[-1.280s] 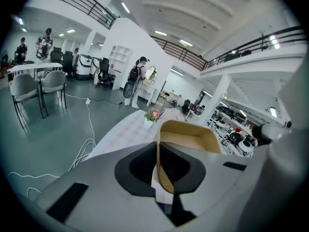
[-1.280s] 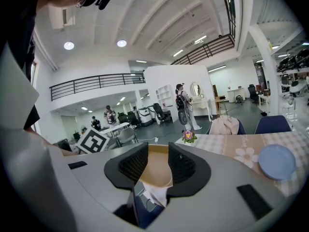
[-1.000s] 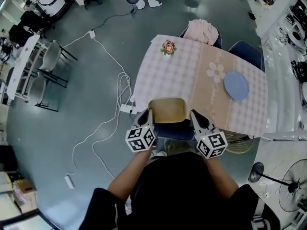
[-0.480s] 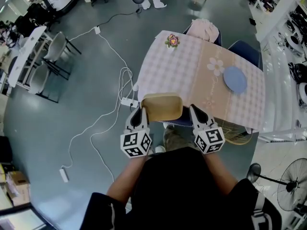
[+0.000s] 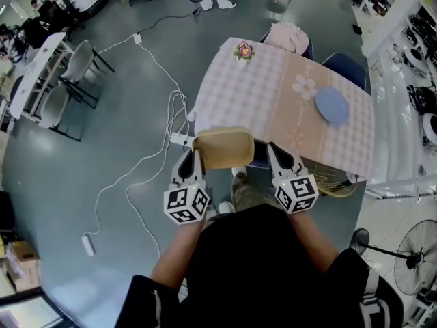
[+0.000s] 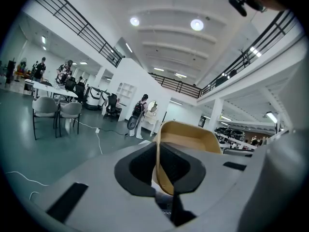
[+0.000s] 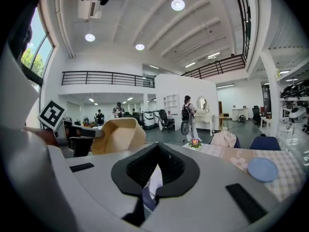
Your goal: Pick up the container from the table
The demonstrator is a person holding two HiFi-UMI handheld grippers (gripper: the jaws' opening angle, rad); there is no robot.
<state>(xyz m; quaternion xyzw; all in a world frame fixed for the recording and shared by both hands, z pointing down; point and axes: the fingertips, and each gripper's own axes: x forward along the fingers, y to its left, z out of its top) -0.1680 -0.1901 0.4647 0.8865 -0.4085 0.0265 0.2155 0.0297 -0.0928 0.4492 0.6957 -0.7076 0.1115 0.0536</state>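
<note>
Tan container point(image 5: 223, 147) held in the air at frame centre by the left hand-held gripper point(image 5: 194, 157), just off the near edge of the table point(image 5: 259, 94).

In the left gripper view the 2 jaws are clamped on the container's thin side wall, the open tray rising beyond them; the right hand-held gripper point(image 5: 274, 152) sits just beside the container's right end, its 2 jaws pressed together with nothing between them; the table, above and right of centre, wears a checked cloth and carries 1 blue plate point(image 5: 332, 105) toward its right side and 1 small flower ornament point(image 5: 242, 49) at its far left corner, both well apart from the container.
</note>
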